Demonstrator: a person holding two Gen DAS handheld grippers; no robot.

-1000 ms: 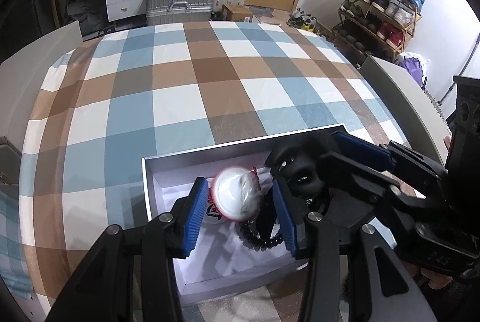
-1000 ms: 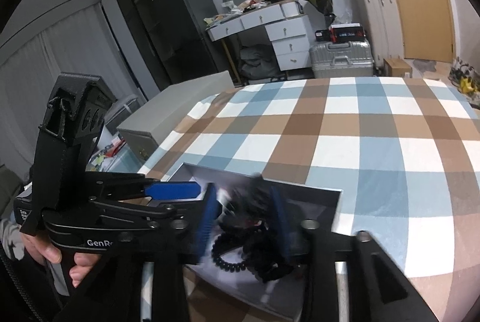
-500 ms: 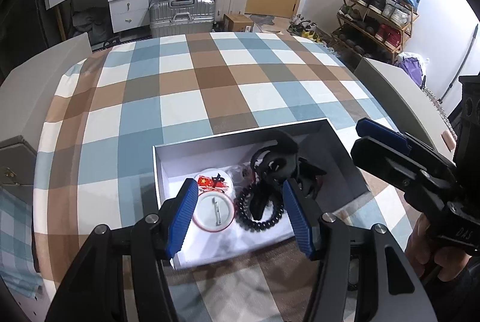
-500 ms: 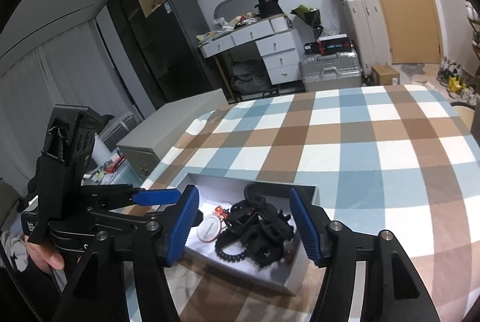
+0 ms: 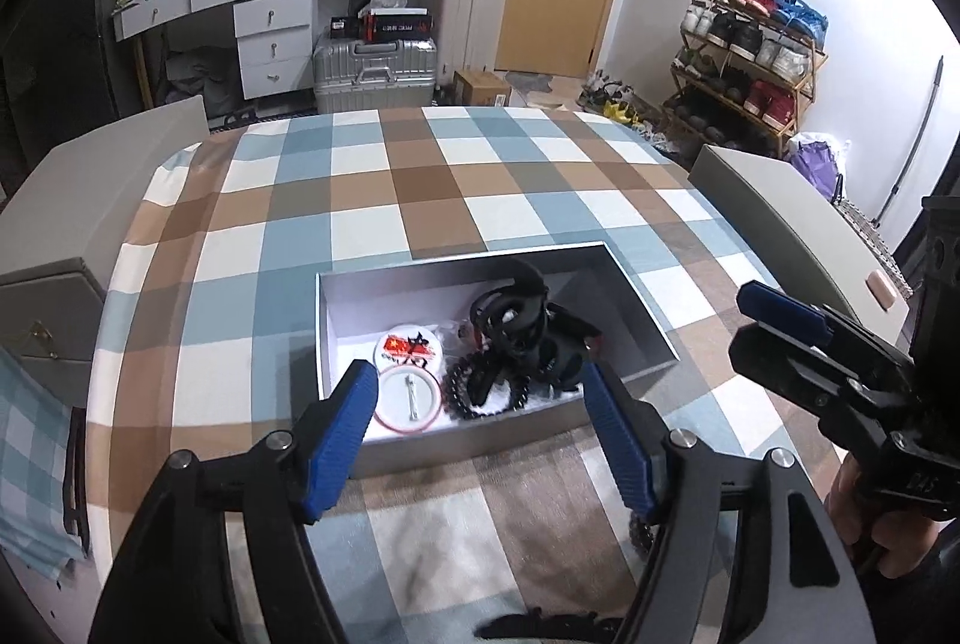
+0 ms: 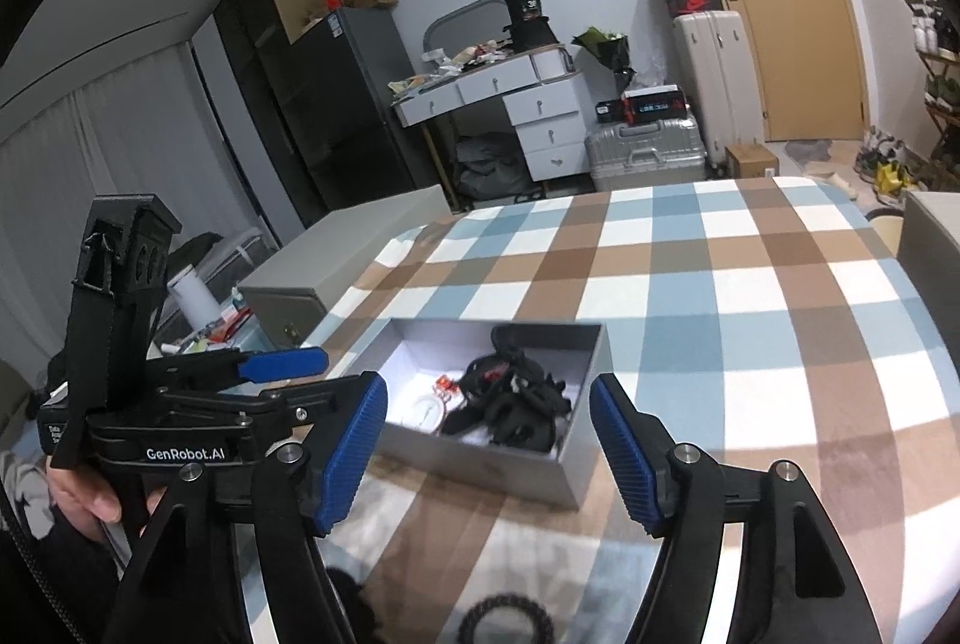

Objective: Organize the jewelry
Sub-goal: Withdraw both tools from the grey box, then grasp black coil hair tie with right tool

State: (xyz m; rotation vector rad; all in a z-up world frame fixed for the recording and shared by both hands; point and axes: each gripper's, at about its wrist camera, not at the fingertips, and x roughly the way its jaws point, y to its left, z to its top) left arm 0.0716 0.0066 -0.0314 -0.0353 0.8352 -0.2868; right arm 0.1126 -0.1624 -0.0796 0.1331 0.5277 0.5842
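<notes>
Lying in the shallow grey box (image 5: 336,338) were the pieces we meant to sort: two round pin badges, one face up with a red flag print (image 5: 409,349) and one on its face with the pin showing (image 5: 410,398), a black beaded bracelet (image 5: 487,387), and a tangle of black hair claws (image 5: 528,329). From the right wrist the same heap (image 6: 510,404) looked blurred, so we could not say how many clips were in it.

We judged all of it light. The badges would be stiff, thin and slick, best pinched across the rim. The bracelet would be limp and roll, so we would take a few beads crosswise. The clips were rigid but snagged together, and lifting one might drag the rest.

Our left gripper (image 5: 480,431) hung over the near wall of the box, its jaws just widened and holding nothing. Our right gripper (image 6: 487,449) stood before the box, likewise just spread wide and empty.

Another beaded ring (image 6: 504,617) lay on the checked tablecloth (image 5: 372,200) just below the grippers, outside the box.
</notes>
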